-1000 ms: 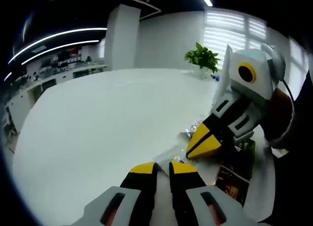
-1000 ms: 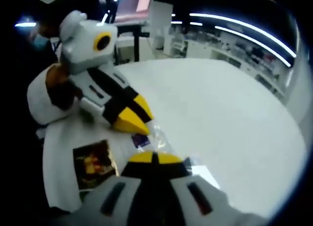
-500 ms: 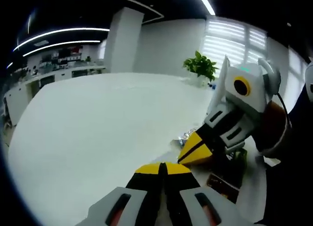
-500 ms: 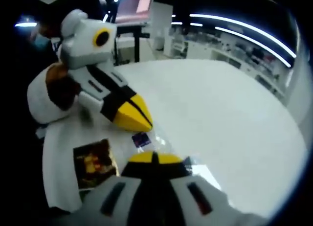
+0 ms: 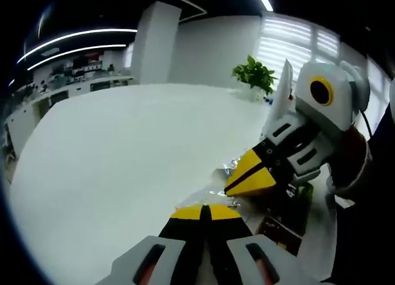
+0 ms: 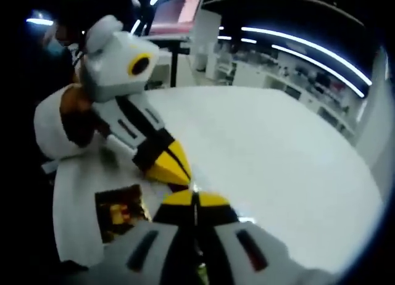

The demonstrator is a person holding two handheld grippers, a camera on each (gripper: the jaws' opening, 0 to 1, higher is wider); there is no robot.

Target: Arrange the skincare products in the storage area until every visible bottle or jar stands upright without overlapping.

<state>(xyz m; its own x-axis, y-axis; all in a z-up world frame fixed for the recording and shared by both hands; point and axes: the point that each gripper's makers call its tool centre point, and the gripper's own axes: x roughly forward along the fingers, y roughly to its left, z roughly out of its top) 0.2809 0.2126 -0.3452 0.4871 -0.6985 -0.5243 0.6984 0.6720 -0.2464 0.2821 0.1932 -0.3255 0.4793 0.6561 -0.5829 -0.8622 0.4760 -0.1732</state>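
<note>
My left gripper (image 5: 205,210) rises from the bottom of the left gripper view with its yellow-tipped jaws pressed together. My right gripper (image 5: 232,186) comes in from the right, also shut, its tips just beyond the left's. Crinkled clear wrapping (image 5: 229,169) lies on the white table (image 5: 123,155) beside both tips. In the right gripper view my right gripper (image 6: 194,197) is shut, and the left gripper (image 6: 181,176) points down at the table (image 6: 271,149) right in front of it. I cannot tell whether either pair of jaws pinches the wrapping.
A dark printed box (image 5: 281,229) (image 6: 118,206) lies on white cloth near the table's edge, close to the grippers. A potted plant (image 5: 255,75) stands at the far side. A screen (image 6: 179,13) stands behind the table. A person's sleeve (image 6: 58,128) holds the left gripper.
The left gripper's jaws, slightly apart a second ago, have come together. The right gripper view has tipped, and the clear packet with a purple label has gone behind its jaws.
</note>
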